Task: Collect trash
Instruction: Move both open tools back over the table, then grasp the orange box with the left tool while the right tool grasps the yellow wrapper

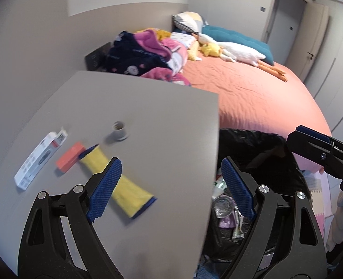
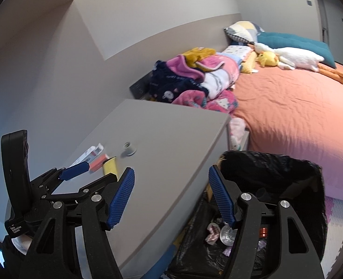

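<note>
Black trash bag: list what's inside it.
Inside the black trash bag: a clear plastic cup, crumpled pink-and-white wrapper, a copper-coloured can, purple scraps. The right gripper and bag folds cover the rest.

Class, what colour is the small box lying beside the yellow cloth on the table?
Orange box; clearest in the left wrist view.

A yellow wrapper point(image 1: 119, 184) with dark blue ends lay flat and slantwise on the grey tabletop point(image 1: 162, 121), its upper end touching a small orange box point(image 1: 69, 156). Just left of that lay a long white carton point(image 1: 37, 160) with an open end flap. A little grey cup point(image 1: 119, 131) stood upright nearby — apart from the rest. Beside the table's edge gaped the black-lined trash bin point(image 2: 287, 174), already holding crumpled packaging and a clear plastic lid.
</note>
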A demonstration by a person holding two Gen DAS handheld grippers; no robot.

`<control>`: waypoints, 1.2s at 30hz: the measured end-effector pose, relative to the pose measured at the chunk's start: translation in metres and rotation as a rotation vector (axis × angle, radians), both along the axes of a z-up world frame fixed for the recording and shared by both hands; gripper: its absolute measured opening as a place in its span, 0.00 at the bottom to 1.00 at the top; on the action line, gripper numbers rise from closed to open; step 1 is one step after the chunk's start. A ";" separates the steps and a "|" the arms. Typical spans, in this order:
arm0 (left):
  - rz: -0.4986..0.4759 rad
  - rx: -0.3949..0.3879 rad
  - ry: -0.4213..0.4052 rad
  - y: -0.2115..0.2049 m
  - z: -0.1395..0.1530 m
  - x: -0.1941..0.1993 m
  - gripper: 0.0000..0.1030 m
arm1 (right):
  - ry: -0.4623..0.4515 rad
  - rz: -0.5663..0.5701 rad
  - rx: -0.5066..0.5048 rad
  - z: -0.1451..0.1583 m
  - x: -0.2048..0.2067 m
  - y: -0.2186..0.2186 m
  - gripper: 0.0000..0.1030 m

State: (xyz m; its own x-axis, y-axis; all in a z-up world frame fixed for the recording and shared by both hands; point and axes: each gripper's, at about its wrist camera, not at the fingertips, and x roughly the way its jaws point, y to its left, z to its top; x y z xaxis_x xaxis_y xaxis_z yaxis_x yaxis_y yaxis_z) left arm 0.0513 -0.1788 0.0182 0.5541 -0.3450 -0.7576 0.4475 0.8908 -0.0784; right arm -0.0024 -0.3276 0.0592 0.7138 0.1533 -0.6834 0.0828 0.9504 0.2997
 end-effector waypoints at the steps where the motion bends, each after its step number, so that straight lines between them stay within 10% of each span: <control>1: 0.010 0.000 0.001 0.005 -0.001 0.000 0.82 | 0.003 0.012 -0.001 -0.002 0.003 0.006 0.65; 36: 0.219 0.048 0.092 0.119 -0.051 0.039 0.82 | 0.168 0.240 -0.048 -0.065 0.084 0.119 0.65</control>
